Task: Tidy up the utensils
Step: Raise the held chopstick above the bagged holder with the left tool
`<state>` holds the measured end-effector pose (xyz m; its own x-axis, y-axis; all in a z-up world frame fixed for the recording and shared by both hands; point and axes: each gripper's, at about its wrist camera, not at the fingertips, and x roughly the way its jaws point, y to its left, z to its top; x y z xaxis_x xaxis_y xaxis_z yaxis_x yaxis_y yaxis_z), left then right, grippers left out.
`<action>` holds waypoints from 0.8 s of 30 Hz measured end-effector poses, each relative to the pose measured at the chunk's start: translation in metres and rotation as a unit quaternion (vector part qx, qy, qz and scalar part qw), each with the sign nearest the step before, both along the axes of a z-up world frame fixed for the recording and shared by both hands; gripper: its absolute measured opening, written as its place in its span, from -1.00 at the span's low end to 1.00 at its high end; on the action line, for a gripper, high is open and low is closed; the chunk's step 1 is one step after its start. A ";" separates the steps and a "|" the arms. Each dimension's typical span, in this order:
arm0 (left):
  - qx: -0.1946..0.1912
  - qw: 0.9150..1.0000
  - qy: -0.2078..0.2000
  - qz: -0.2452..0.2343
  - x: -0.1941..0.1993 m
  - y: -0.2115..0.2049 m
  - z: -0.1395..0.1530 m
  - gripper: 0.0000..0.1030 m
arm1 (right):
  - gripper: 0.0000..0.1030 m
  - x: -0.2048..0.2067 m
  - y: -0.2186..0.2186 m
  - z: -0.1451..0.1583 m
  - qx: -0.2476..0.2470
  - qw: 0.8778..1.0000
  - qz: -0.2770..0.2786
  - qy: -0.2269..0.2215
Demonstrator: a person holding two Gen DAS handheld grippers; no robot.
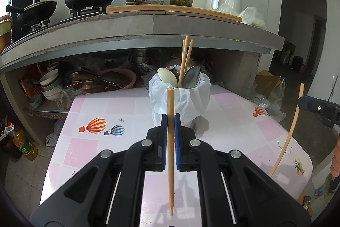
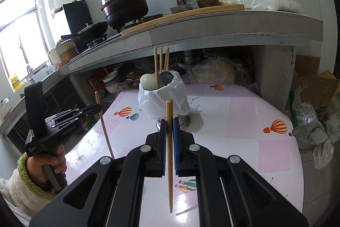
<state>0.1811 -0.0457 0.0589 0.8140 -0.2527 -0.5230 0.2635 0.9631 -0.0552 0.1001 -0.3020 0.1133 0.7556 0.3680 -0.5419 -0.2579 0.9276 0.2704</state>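
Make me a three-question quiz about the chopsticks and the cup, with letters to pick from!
1. Where is the utensil cup?
A. on the pink table
B. on the stove
C. on the floor

2. How many chopsticks stand in the cup?
A. one
B. three
C. six

3. What is the left claw doing?
A. hanging open
B. squeezing a spoon
C. gripping a chopstick

Answers: 1 A, it stands on the pink table. 2 B, three chopsticks poke up from it. 3 C, a chopstick is pinched upright between its pads.
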 end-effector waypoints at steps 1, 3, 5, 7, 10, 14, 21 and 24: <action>0.000 1.000 -0.001 0.000 0.000 0.000 0.000 -0.89 | -0.88 0.000 0.000 0.001 0.000 1.000 0.000 -0.001; 0.001 1.000 -0.003 0.000 0.000 0.000 0.002 -0.89 | -0.88 -0.001 0.000 0.001 0.001 1.000 0.000 -0.002; 0.002 1.000 -0.005 0.000 0.000 0.000 0.004 -0.89 | -0.88 -0.002 -0.001 0.001 0.002 1.000 0.000 -0.002; 0.004 1.000 -0.007 0.000 0.001 0.000 0.005 -0.89 | -0.88 -0.003 -0.001 0.001 0.003 1.000 0.000 -0.002; 0.006 1.000 -0.011 -0.001 0.001 0.000 0.009 -0.89 | -0.88 -0.003 -0.001 0.001 0.004 1.000 0.001 -0.002; 0.008 1.000 -0.017 -0.001 0.001 0.000 0.013 -0.89 | -0.88 -0.004 0.000 0.001 0.003 1.000 0.001 -0.003; 0.002 0.999 -0.043 -0.013 0.005 0.000 0.039 -0.89 | -0.88 -0.005 0.001 0.002 0.003 1.000 -0.001 -0.003; -0.017 0.997 -0.065 -0.023 0.014 0.002 0.065 -0.89 | -0.88 -0.006 0.000 0.002 0.005 1.000 -0.003 -0.003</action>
<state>0.1954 -0.0436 0.1242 0.8616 -0.3067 -0.4043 0.3142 0.9481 -0.0496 0.0945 -0.3019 0.1156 0.7611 0.3690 -0.5335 -0.2534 0.9262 0.2791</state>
